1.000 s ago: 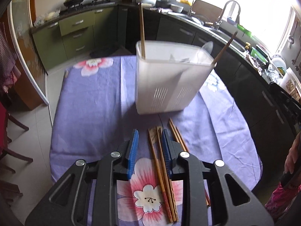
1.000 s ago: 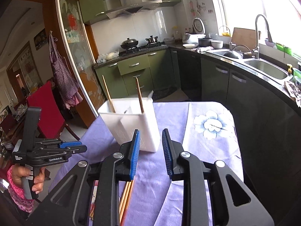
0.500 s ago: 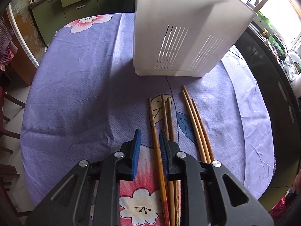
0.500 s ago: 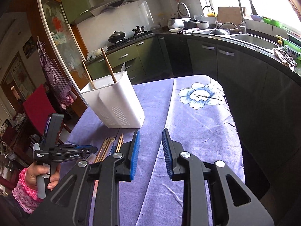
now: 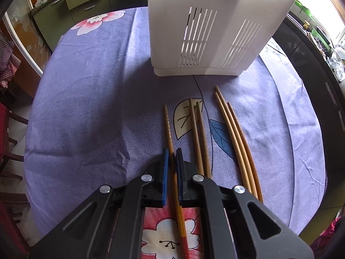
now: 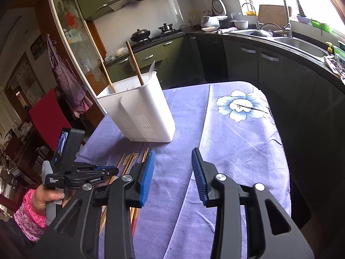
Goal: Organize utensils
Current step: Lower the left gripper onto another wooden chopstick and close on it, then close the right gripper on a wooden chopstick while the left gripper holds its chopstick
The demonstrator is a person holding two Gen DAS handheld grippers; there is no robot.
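Note:
Several wooden chopsticks lie side by side on the purple floral tablecloth (image 5: 86, 99) in front of a white slotted utensil holder (image 5: 211, 34). My left gripper (image 5: 171, 153) is low over the table, its blue pads closed around the leftmost chopstick (image 5: 168, 127). A pair (image 5: 198, 129) and a group of three (image 5: 232, 129) lie to its right. In the right wrist view, my right gripper (image 6: 172, 168) is open and empty above the cloth. The holder (image 6: 142, 112) has two chopsticks (image 6: 134, 62) standing in it. The left gripper (image 6: 94, 170) shows at lower left.
The table edge drops off toward dark kitchen cabinets (image 6: 269, 69) and a sink (image 6: 301, 47) on the right. A red chair (image 6: 47, 116) stands beyond the table's left side. A blue flower print (image 6: 241, 105) marks the far right of the cloth.
My left gripper has dropped toward the table, moved onto the leftmost chopstick and narrowed its jaws around it. My right gripper has tilted down and hovers open.

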